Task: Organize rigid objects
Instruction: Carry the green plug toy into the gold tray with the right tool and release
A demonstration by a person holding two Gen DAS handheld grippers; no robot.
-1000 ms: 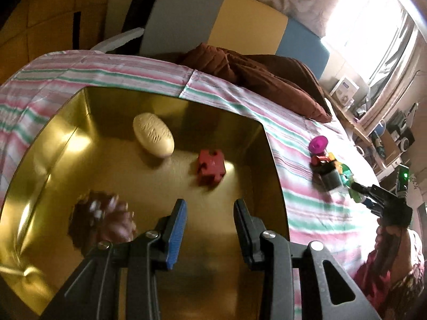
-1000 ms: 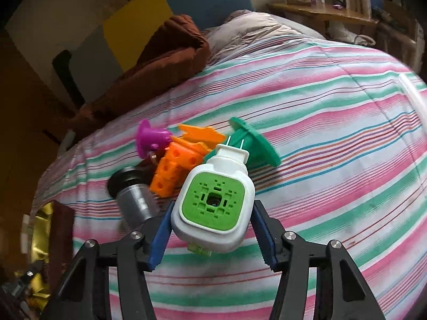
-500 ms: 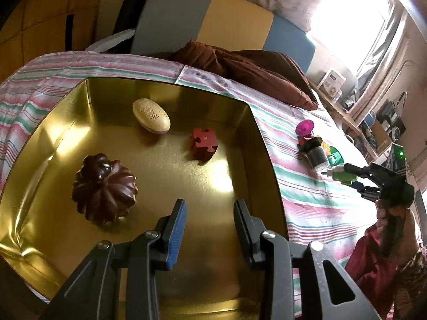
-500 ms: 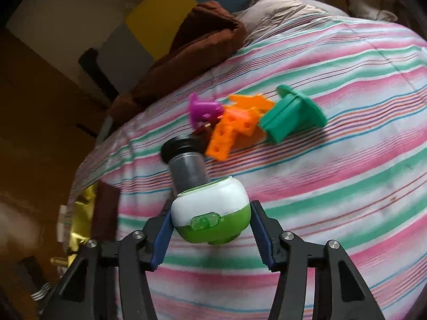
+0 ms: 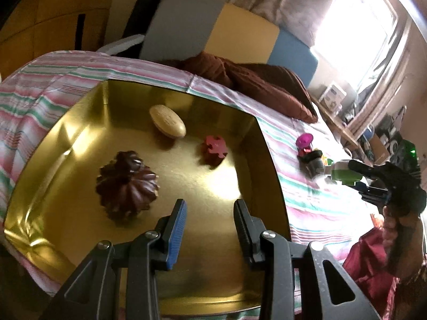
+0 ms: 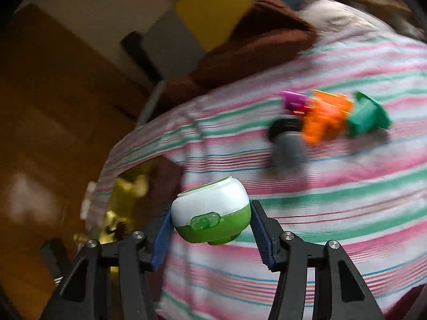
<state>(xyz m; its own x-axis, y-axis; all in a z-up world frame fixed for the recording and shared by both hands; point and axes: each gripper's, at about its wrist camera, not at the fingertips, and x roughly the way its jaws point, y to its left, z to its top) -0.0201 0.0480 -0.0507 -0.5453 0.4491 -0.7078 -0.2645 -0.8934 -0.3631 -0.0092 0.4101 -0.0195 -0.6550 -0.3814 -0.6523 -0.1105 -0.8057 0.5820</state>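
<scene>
**White-and-green plug-in device carried above the striped bed**

At the left lay a shallow gold metal tray [image 5: 269,149] on the pink, green and white striped bedsheet [image 5: 307,202]. Inside it, from left to right, sat a dark brown fluted mould-shaped piece [image 5: 126,186], a beige oval soap-like bar [image 5: 167,120] nearer the far wall, and a red jigsaw-shaped block [image 5: 215,149], all apart from one another. The left gripper [image 5: 209,226] hovered over the tray's near part, its jaws spread with nothing between them.

To the right of the tray, on the sheet, was a small cluster of toys: a magenta plastic piece [image 6: 293,101], a grey cylinder with a black cap [image 6: 289,146], an orange plastic block with holes [image 6: 324,117] and a green flanged plastic piece [image 6: 367,114], packed close together. A brown cushion [image 6: 256,50] lay beyond them by the headboard.

The right gripper [image 6: 210,216] was off the sheet, between tray and cluster, its jaws pinching a rounded white-and-green plastic plug-in device [image 6: 210,210] by its sides. A hand [image 5: 400,226] held that gripper at the far right of the left wrist view.
</scene>
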